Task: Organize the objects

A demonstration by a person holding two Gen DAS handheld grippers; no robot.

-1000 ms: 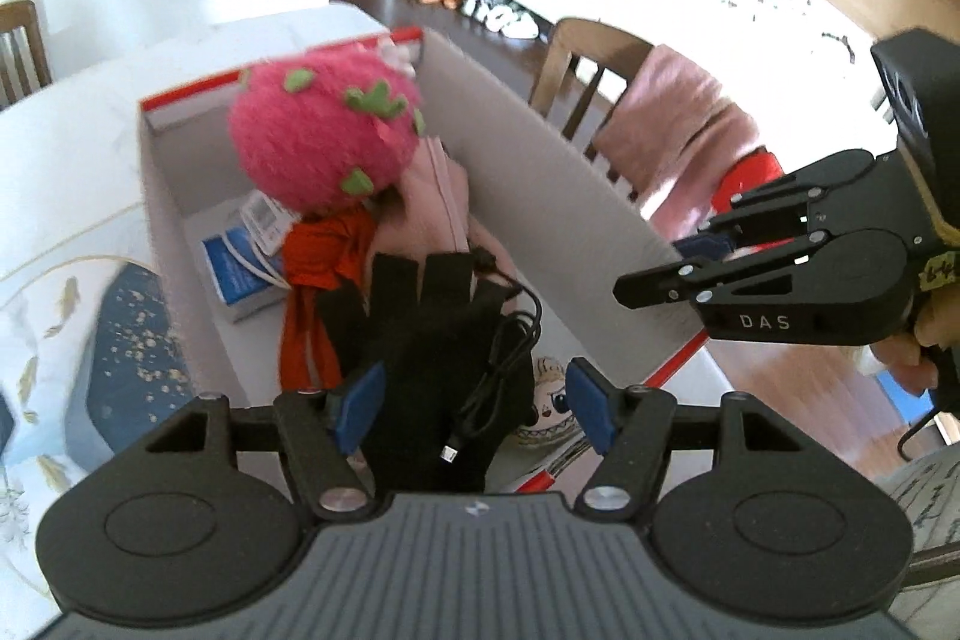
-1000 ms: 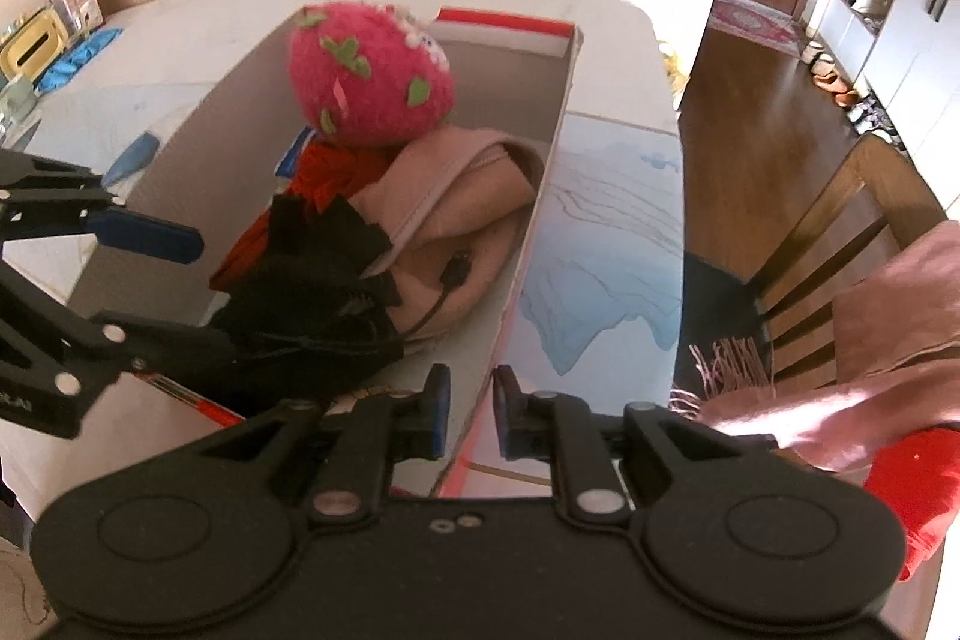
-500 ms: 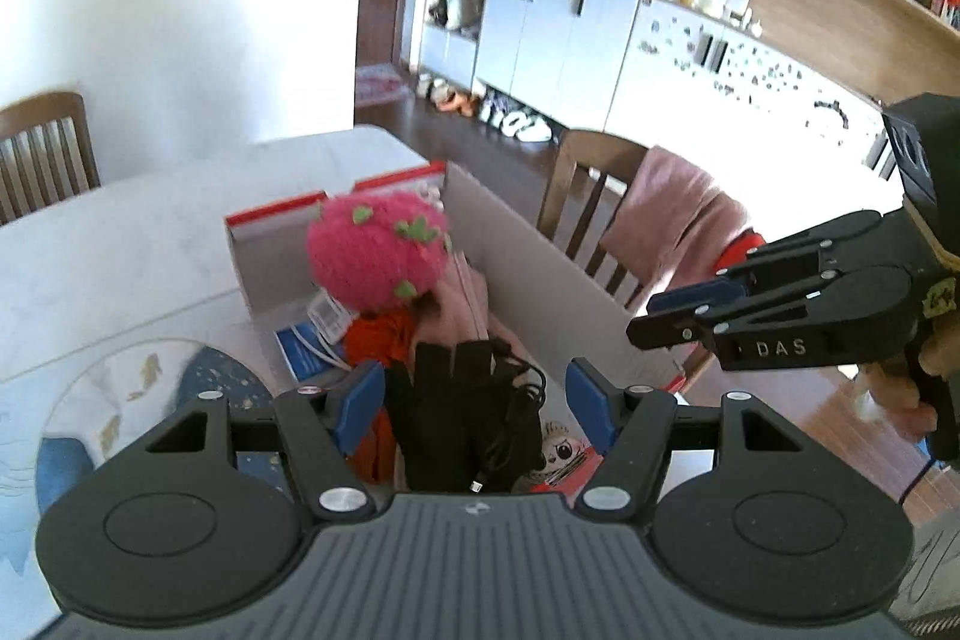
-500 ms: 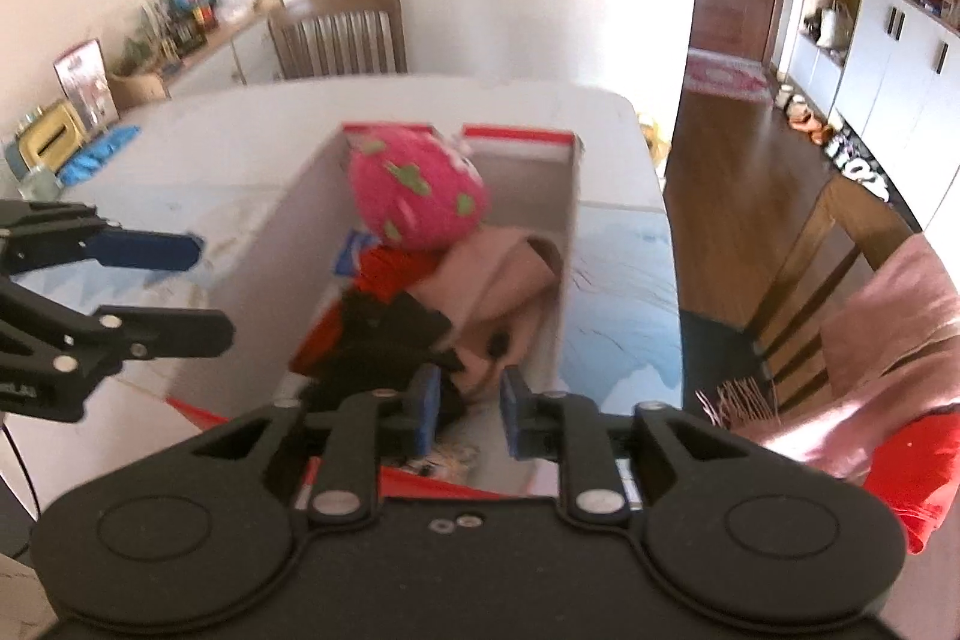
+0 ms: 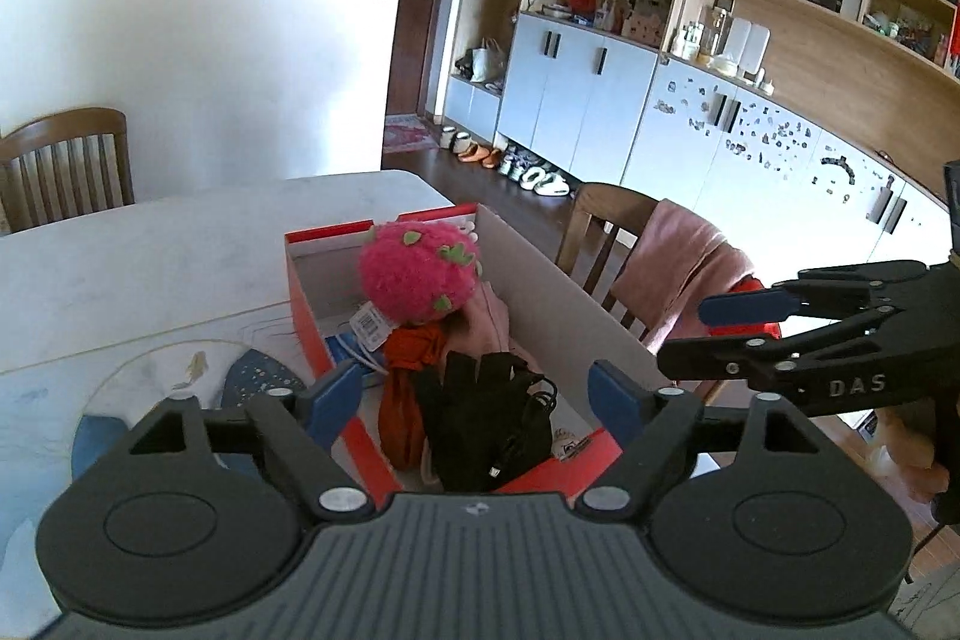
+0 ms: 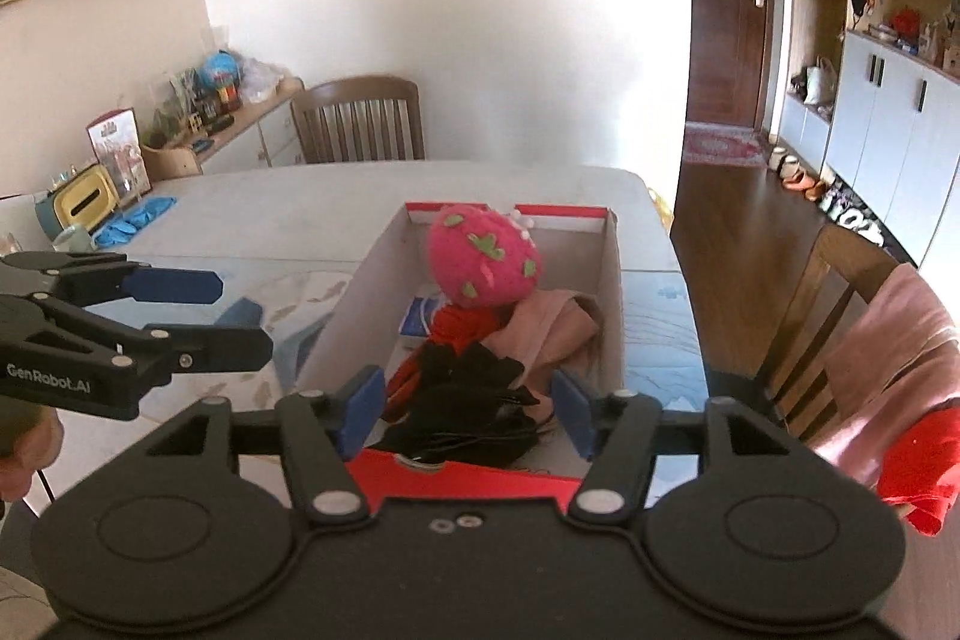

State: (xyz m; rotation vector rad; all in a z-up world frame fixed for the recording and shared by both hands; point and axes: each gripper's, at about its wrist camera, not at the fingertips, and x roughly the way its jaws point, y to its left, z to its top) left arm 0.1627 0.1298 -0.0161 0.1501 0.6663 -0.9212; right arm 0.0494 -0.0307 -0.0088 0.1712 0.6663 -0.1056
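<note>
We see a big white table (image 6: 312, 214) in a bright room with wooden chairs (image 6: 360, 118). On it sits an open red and white cardboard box (image 6: 609, 304) holding a fuzzy pink strawberry toy (image 6: 483, 262) and black gloves (image 5: 480, 418). Our left gripper (image 5: 477, 397) and right gripper (image 6: 468, 409) are opening above it, holding nothing.

Open cardboard box (image 6: 609, 292), red outside and white inside, standing on the tabletop (image 6: 312, 202). At its far end sits a pink strawberry plush (image 6: 483, 259) with green spots. Just below it lie an orange-red cloth (image 5: 414, 346) and a pale pink garment (image 6: 549, 325). A black glove (image 5: 480, 400) with a tangled black cable (image 5: 537, 403) lies on top at the near end.
</note>
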